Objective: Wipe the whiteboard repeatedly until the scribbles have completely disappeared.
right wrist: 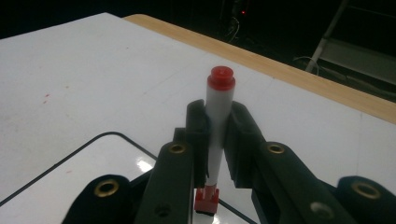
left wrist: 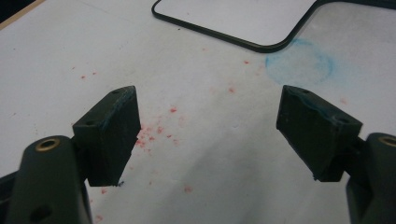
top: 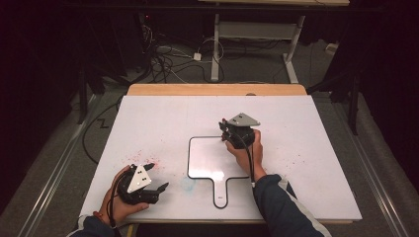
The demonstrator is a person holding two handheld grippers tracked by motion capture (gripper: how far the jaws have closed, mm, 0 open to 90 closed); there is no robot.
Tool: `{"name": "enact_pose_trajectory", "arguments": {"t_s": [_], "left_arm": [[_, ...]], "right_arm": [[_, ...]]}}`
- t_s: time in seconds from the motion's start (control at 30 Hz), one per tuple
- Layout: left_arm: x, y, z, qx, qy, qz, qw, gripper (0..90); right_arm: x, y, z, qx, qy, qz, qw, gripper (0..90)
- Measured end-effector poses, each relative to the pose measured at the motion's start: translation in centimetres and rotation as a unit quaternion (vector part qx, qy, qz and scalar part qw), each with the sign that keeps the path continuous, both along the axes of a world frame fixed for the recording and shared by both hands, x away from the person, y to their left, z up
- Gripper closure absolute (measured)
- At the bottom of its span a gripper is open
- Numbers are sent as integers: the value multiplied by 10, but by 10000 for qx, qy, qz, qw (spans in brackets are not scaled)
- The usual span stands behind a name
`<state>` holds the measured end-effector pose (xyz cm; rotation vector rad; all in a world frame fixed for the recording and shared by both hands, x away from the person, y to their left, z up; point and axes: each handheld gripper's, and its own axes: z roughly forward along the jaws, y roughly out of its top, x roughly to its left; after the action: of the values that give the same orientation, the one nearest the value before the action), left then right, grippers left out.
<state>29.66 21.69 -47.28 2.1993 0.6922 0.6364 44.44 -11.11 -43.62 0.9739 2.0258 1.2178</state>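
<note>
In the middle of the high view, the right gripper (top: 228, 129) is closed tight on a marker (right wrist: 218, 135) with a red cap (its white body stands between the two pads, its lower end over the small whiteboard (top: 210, 163)). The whiteboard lies in the center of the white bench (top: 306, 163), with its handle pointing to the bottom edge. At the lower left, the left gripper (top: 157, 177) is wide open and holds nothing, above red specks (left wrist: 159, 133).

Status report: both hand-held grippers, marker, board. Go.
Right hand-held gripper shut on marker, above small board's top edge. Left hand-held gripper open, empty, over the table. Nothing in the way.
</note>
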Motion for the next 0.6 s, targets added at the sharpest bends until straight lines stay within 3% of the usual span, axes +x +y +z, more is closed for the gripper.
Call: {"name": "enact_pose_trajectory", "arguments": {"t_s": [0.1,0.17,0.3,0.6], "left_arm": [[0,0,0,-7,-13,-19,10000,205],[0,0,0,-30,-21,-17,10000,205],[0,-1,0,-37,-13,-13,10000,205],[0,1,0,-59,-16,-33,10000,205]], "right_arm": [[0,2,-1,62,11,-13,10000,816],[-1,7,-2,216,53,184,9996,816],[-7,25,-3,295,139,455,9984,816],[-17,68,-4,284,180,1004,9944,816]]}}
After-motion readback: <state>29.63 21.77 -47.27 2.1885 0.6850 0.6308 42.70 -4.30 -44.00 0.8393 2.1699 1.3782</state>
